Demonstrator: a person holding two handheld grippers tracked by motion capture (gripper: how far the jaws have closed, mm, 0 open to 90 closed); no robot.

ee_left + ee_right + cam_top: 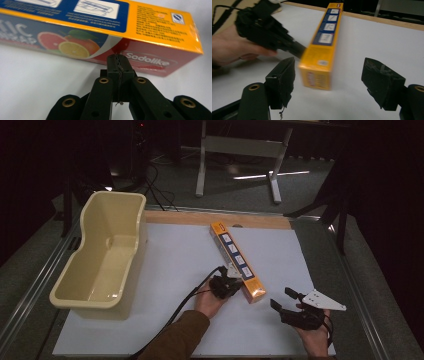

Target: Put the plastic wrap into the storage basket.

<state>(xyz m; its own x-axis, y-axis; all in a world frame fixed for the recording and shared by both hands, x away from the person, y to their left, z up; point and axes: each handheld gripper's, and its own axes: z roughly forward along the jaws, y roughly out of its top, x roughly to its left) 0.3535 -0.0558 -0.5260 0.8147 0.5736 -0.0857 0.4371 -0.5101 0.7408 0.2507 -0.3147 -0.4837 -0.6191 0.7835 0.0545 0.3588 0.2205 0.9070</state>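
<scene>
Pressing pinched-together left gripper (231, 281) against orange box (237, 261)'s near left side, probably nudging it; holding right gripper (283, 301) spread wide nearby, ready.

In the left gripper view the orange box (105, 32) runs off the left and top edges, its small print too fine to read. In the right gripper view the left gripper (300, 51) is blurred.
</scene>
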